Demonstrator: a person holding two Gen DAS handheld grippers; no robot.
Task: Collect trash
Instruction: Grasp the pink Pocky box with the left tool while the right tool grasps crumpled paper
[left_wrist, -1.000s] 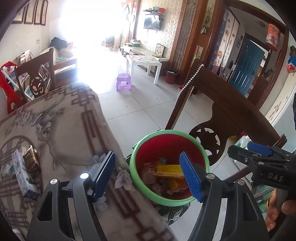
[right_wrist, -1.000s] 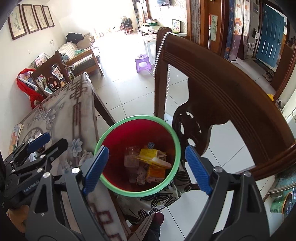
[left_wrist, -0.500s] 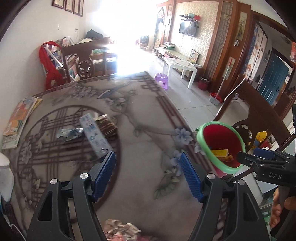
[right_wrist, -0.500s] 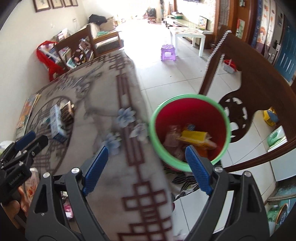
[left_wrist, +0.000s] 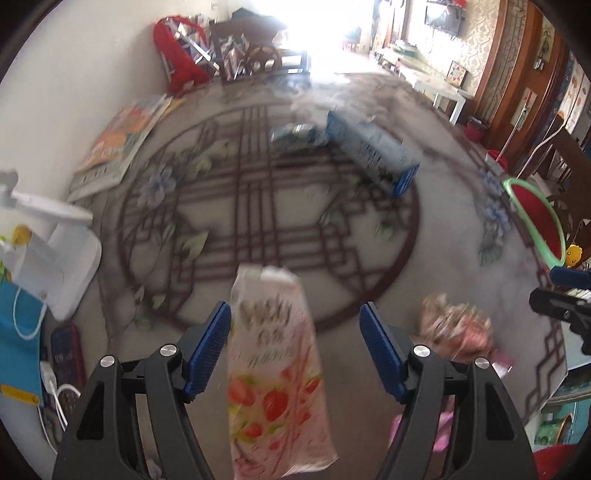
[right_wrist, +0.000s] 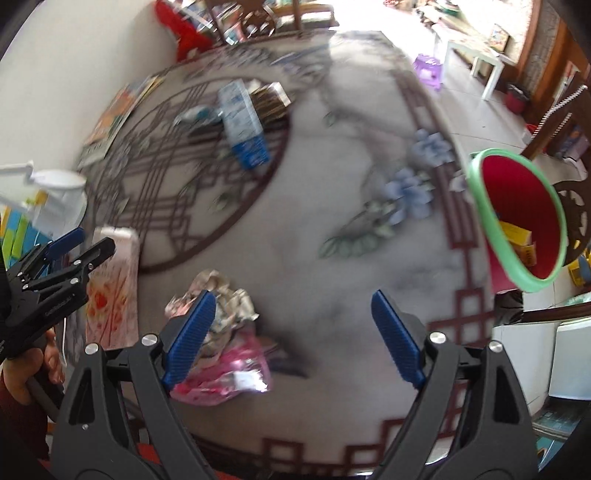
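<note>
Red bin (right_wrist: 517, 218) beside table edge (right_wrist: 461, 236)

- We count two grippers: left gripper (left_wrist: 295, 343) and right gripper (right_wrist: 293, 334).
- One red bin (right_wrist: 517, 218).
- Two cartons: strawberry carton (left_wrist: 275, 373), blue carton (left_wrist: 373, 151).
- One crumpled wrapper (right_wrist: 225, 306).
- One pink bag (right_wrist: 229, 376).

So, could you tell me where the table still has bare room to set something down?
The widest bare stretch is the tablecloth between the crumpled wrapper and the red bin. The round lattice centre, between the strawberry carton and the blue box, is also free. It is crowded near the white lamp base and magazines.
</note>
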